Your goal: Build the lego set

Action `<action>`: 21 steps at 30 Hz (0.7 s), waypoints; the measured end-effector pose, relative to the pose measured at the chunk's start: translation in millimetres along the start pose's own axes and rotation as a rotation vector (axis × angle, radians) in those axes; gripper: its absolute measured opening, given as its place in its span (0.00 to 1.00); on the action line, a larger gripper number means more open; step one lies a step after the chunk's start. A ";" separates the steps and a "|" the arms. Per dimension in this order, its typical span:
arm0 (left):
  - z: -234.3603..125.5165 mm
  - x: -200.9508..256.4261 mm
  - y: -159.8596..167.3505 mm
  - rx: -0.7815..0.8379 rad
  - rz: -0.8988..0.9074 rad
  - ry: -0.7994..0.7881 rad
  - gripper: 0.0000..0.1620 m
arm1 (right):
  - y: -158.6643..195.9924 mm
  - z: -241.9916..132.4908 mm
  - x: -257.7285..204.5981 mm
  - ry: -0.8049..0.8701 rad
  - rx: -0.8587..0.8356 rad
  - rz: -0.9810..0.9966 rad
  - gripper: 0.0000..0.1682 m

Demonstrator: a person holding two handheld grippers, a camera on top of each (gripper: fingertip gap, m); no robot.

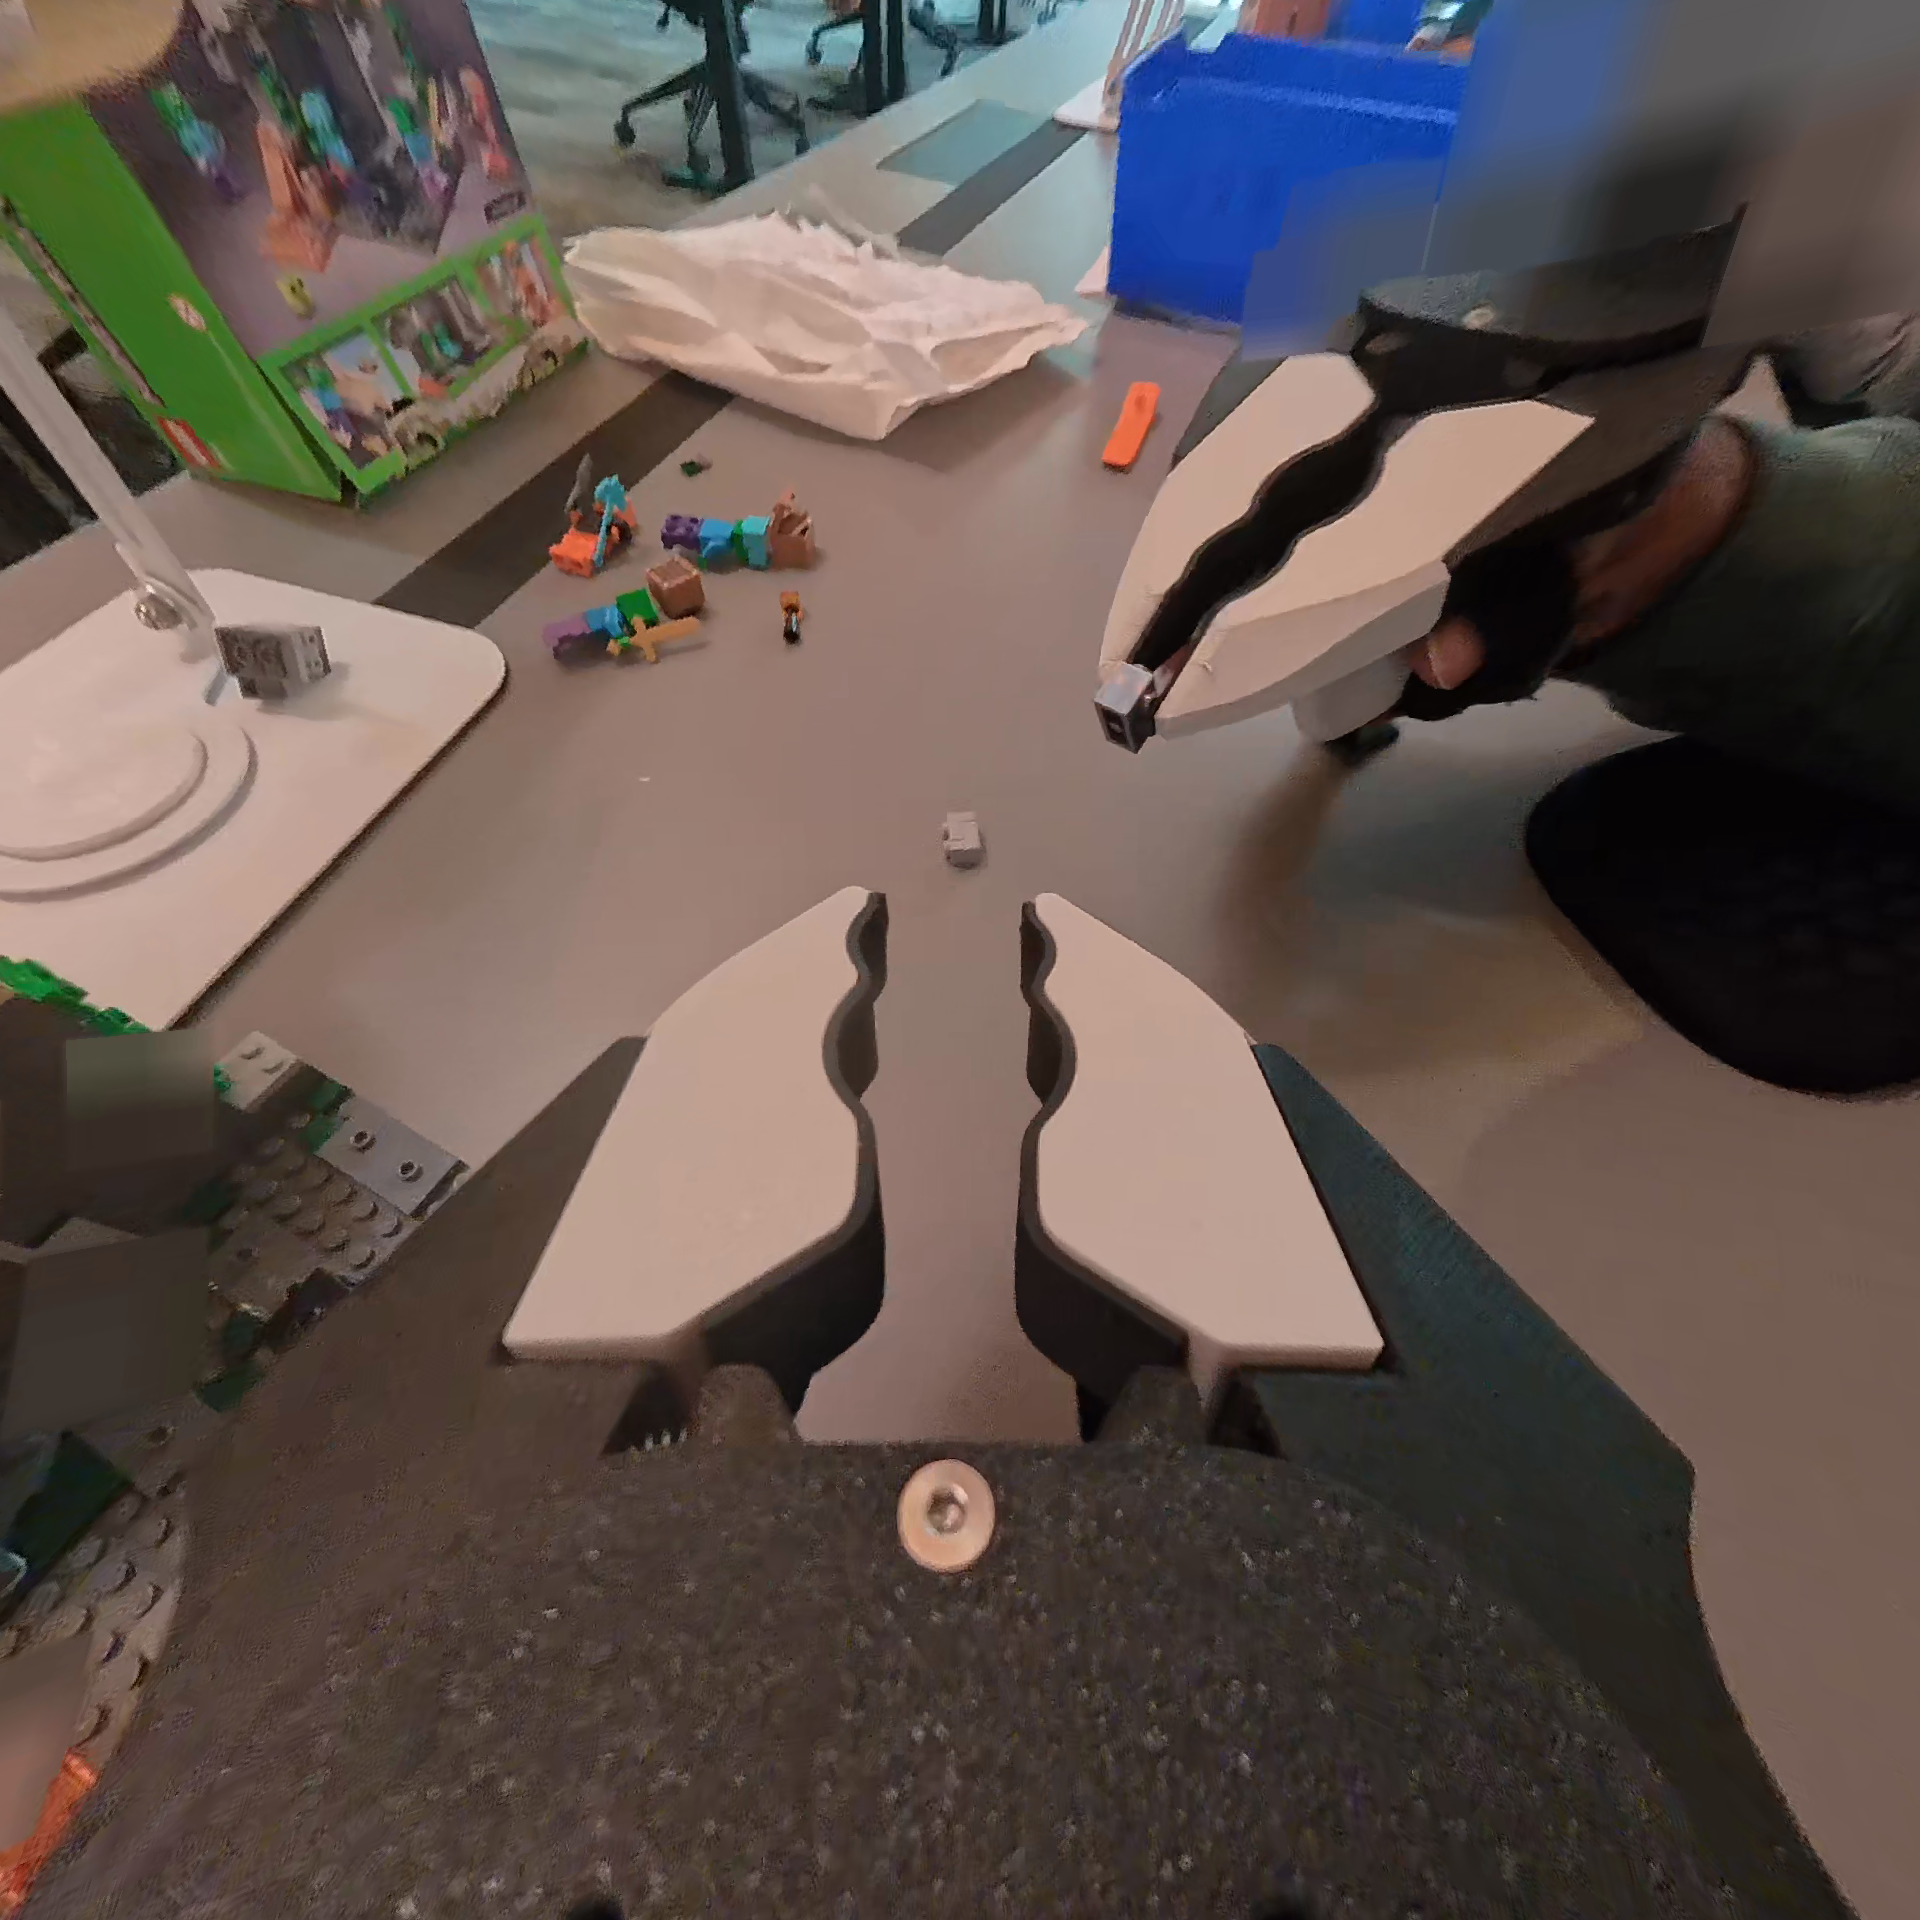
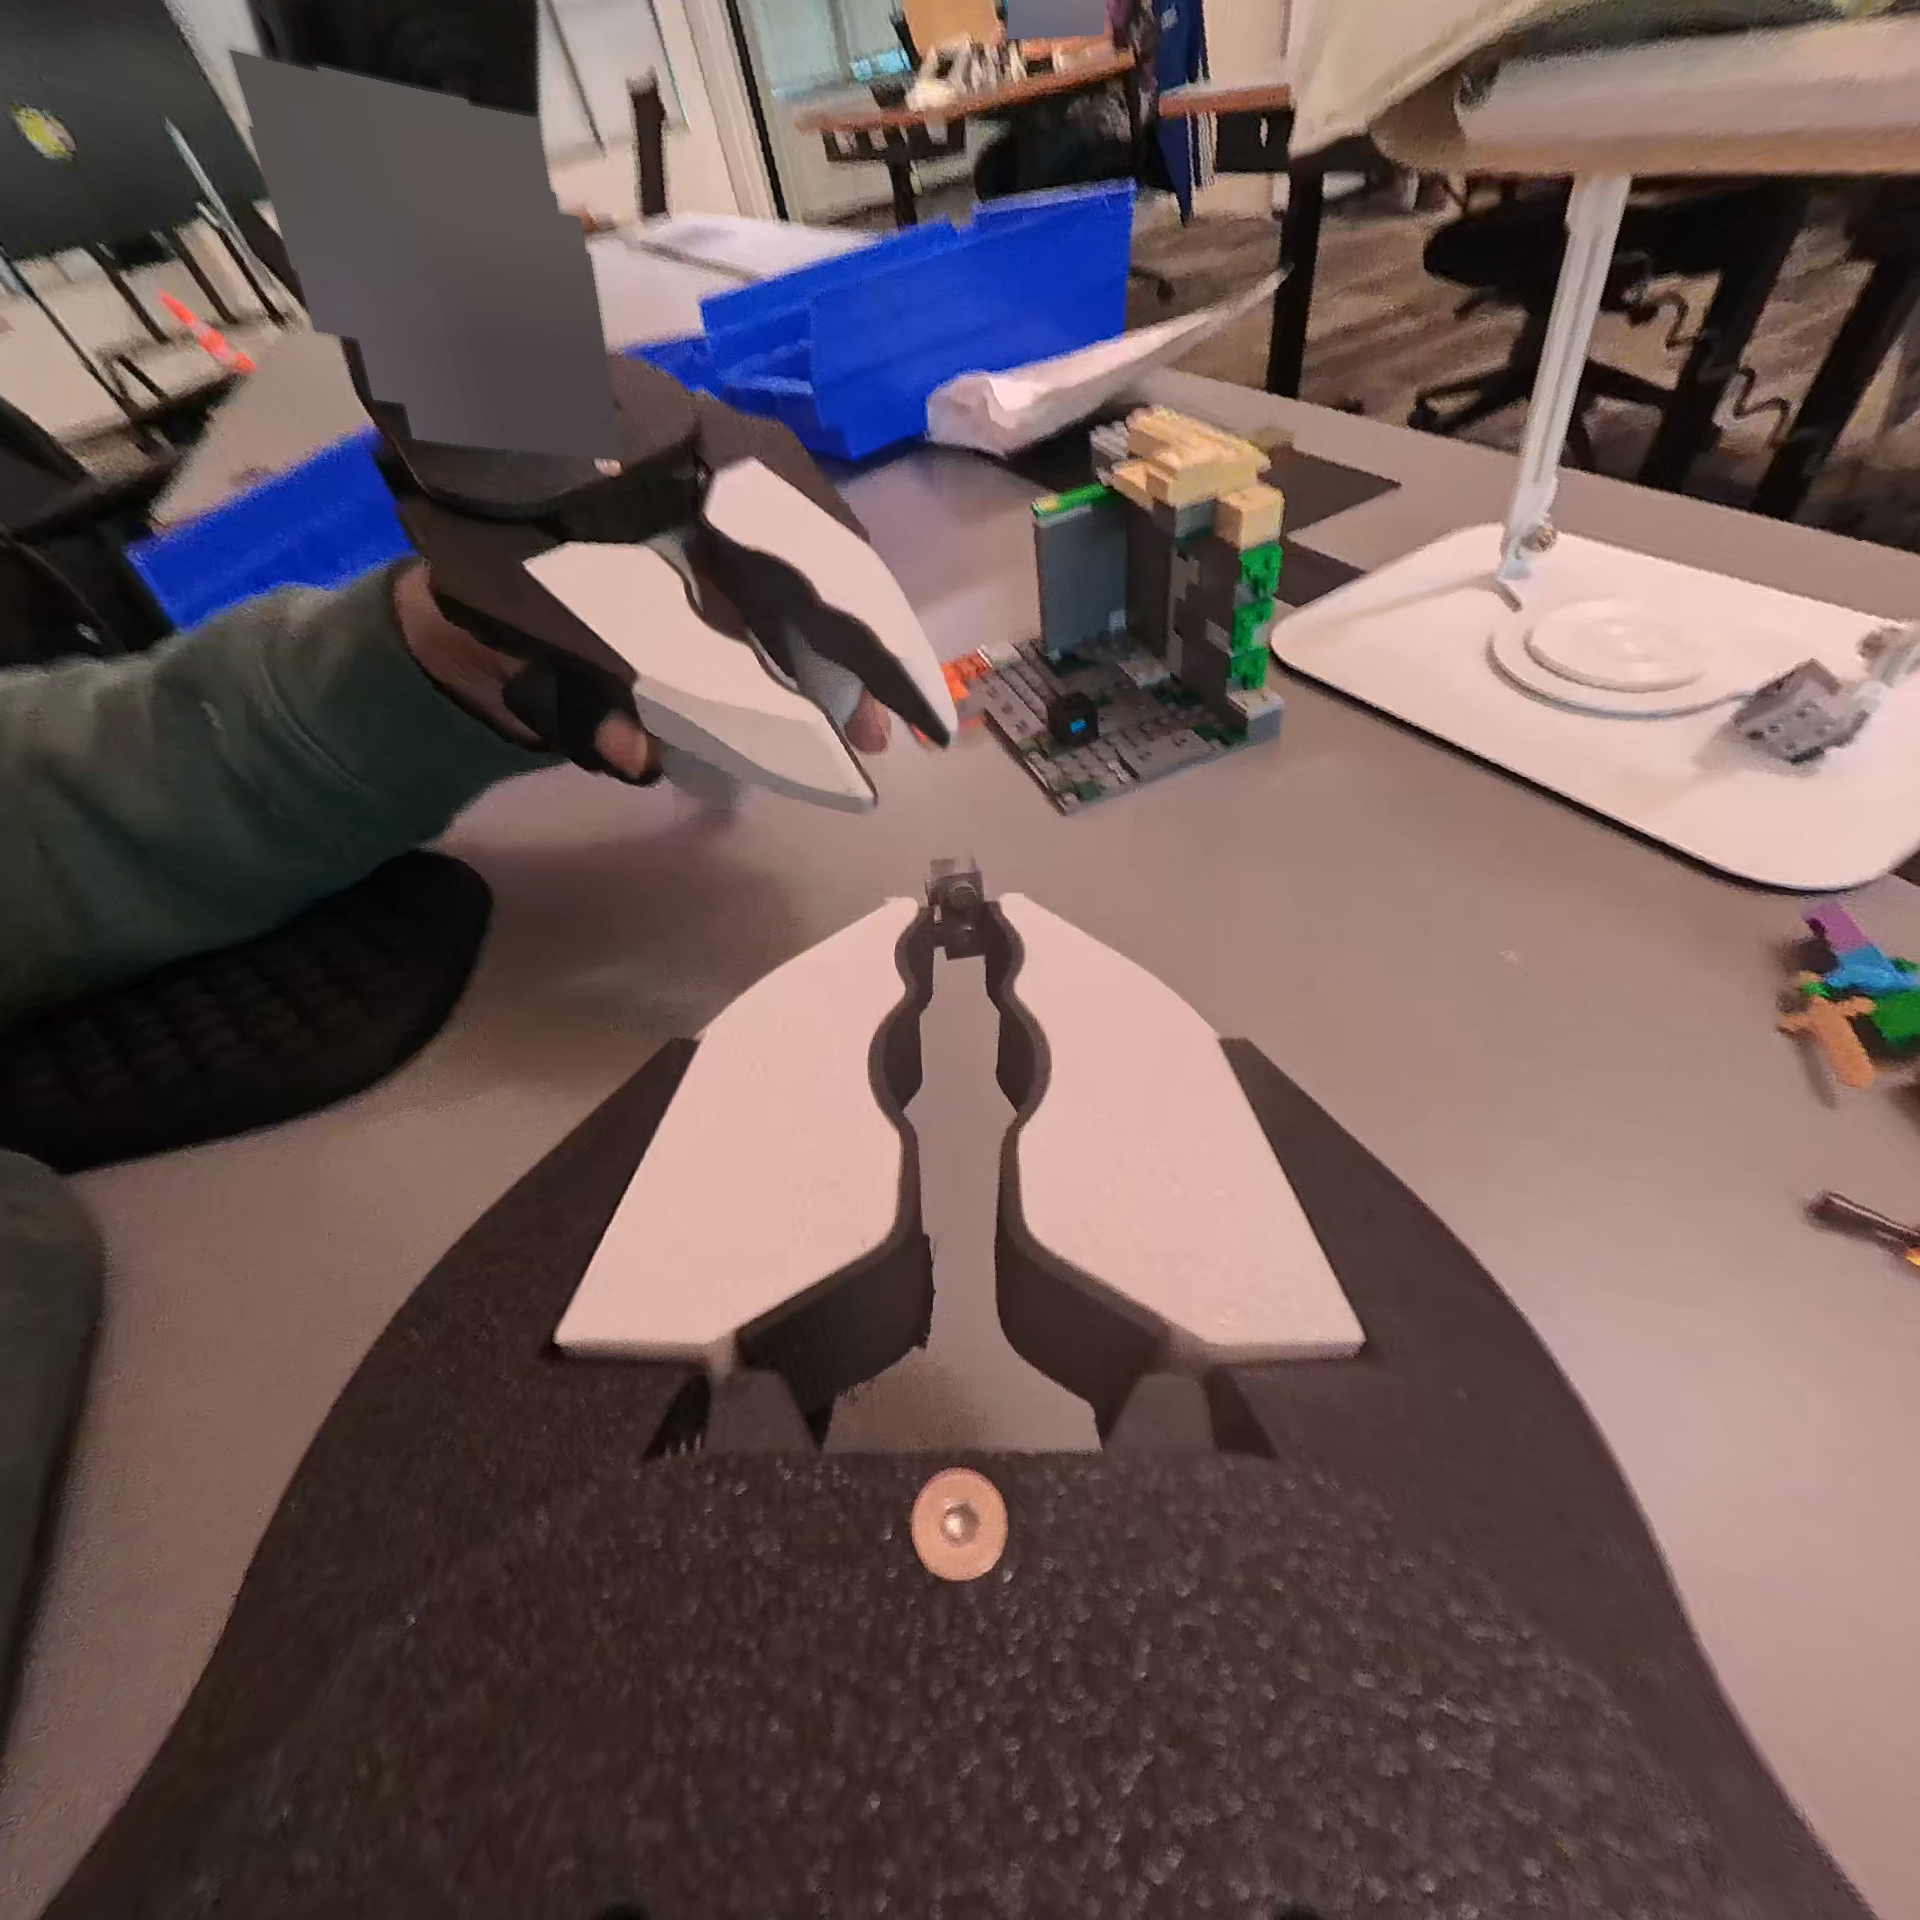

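Build (image 2: 1153,644) stands partly assembled on tabletop (image 2: 1351,987); minifigures (image 1: 686,571) lie loose, far. Right gripper (image 2: 956,914) jaws pinch a small grey piece (image 2: 954,894). Left gripper (image 1: 954,904) jaws spread, empty, near second grey piece (image 1: 962,837). Much assembly apparently remains.

My white-faced, black-backed right gripper (image 2: 957,912) pinched a small grey-and-black brick (image 2: 954,900). At upper left of the left wrist view stood a green cardboard box (image 1: 301,270); upper right, blue plastic bins (image 1: 1247,156).
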State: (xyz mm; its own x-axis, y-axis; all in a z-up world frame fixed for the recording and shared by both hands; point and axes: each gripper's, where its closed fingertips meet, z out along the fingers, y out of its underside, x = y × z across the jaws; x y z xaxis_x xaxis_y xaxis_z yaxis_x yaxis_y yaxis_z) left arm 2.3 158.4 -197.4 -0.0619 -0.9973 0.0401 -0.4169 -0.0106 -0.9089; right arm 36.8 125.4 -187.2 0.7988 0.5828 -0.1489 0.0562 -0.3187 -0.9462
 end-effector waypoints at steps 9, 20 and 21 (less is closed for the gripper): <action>65.4 -66.7 -4.8 -0.154 -0.045 -0.236 0.20 | 59.8 -7.6 21.7 0.130 -0.373 -0.199 0.05; 144.5 -203.7 -12.4 -0.273 -0.222 -0.623 0.23 | 57.8 -7.4 34.7 0.228 -0.355 -0.260 0.05; 146.2 -212.5 -9.0 -0.298 -0.198 -0.662 0.23 | 57.3 -7.8 35.7 0.233 -0.353 -0.260 0.05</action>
State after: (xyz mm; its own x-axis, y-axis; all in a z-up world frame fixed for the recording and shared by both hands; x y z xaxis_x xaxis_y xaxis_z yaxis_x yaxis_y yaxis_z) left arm 151.8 359.7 -258.4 0.5588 -0.8152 -0.1522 -0.5972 -0.2682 -0.7560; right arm 73.2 122.1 -244.5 0.8418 0.5071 0.1852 0.4385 -0.4422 -0.7824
